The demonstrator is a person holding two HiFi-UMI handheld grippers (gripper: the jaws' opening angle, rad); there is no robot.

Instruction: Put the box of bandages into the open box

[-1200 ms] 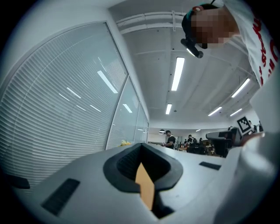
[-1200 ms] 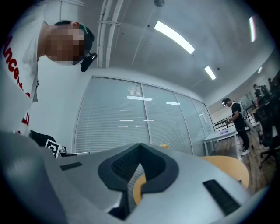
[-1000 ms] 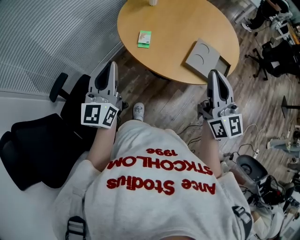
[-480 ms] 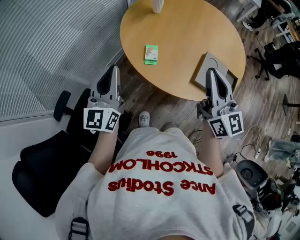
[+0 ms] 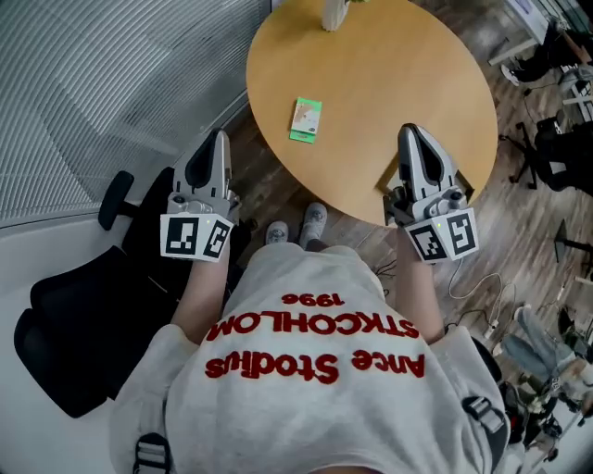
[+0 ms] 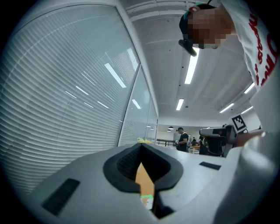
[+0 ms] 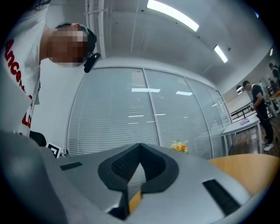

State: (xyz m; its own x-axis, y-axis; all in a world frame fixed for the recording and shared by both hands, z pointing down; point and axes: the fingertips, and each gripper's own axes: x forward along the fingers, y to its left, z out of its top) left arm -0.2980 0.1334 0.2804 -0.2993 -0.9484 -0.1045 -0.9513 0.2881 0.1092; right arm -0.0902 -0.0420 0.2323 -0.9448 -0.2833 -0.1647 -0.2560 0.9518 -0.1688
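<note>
A small green and white box of bandages (image 5: 307, 120) lies flat on the round wooden table (image 5: 389, 74), left of its middle. In the left gripper view a sliver of the bandage box (image 6: 146, 200) shows through the slot behind the jaw tips. My left gripper (image 5: 220, 137) is shut and empty, held off the table's near left edge. My right gripper (image 5: 410, 130) is also shut and empty, reaching over the table's near right edge. The open grey box is hidden under the right gripper. Both gripper views look about level across the room.
A black office chair (image 5: 74, 305) stands at the left beside a glass wall with blinds (image 5: 111, 83). A white object (image 5: 334, 14) sits at the table's far edge. Cables, chairs and gear (image 5: 547, 120) crowd the floor at the right. The person's shoes (image 5: 313, 222) are by the table.
The person has stepped up to the table and both grippers have moved forward. The right gripper now reaches over the table's edge and covers the grey box that showed earlier.
</note>
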